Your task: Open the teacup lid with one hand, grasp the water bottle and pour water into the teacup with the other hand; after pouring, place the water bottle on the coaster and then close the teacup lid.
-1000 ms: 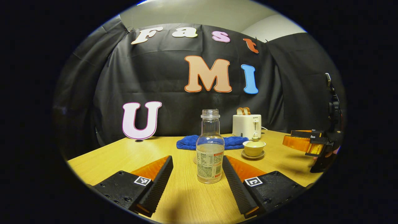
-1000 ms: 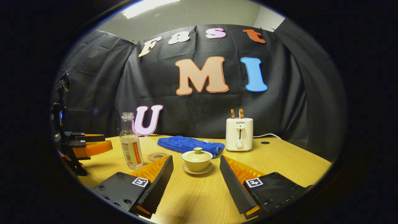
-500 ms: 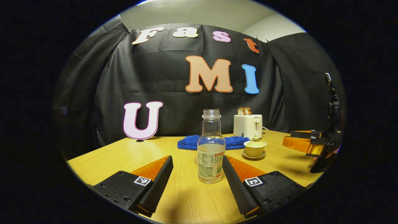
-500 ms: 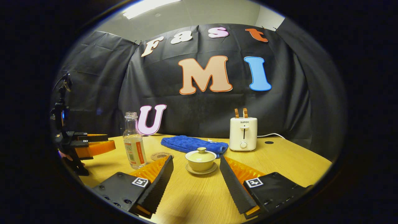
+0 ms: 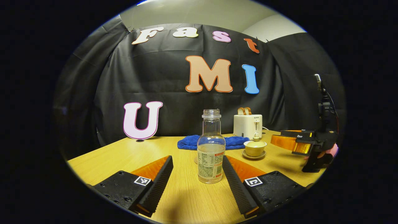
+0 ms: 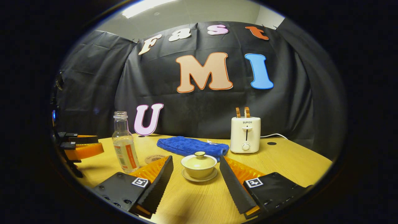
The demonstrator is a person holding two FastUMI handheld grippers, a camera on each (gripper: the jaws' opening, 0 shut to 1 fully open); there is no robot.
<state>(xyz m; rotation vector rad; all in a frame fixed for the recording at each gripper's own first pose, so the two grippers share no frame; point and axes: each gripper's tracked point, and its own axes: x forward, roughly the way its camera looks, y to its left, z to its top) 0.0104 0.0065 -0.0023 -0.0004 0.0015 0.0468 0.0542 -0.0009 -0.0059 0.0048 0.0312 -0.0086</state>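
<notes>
Between the spread left gripper fingers stands the water bottle, untouched

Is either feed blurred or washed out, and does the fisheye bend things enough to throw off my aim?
Left gripper view: sharp, evenly lit, water bottle readable, soft shadows on the table.
Right gripper view: ceiling light glares at top, teacup crisp, table edge bows.
</notes>
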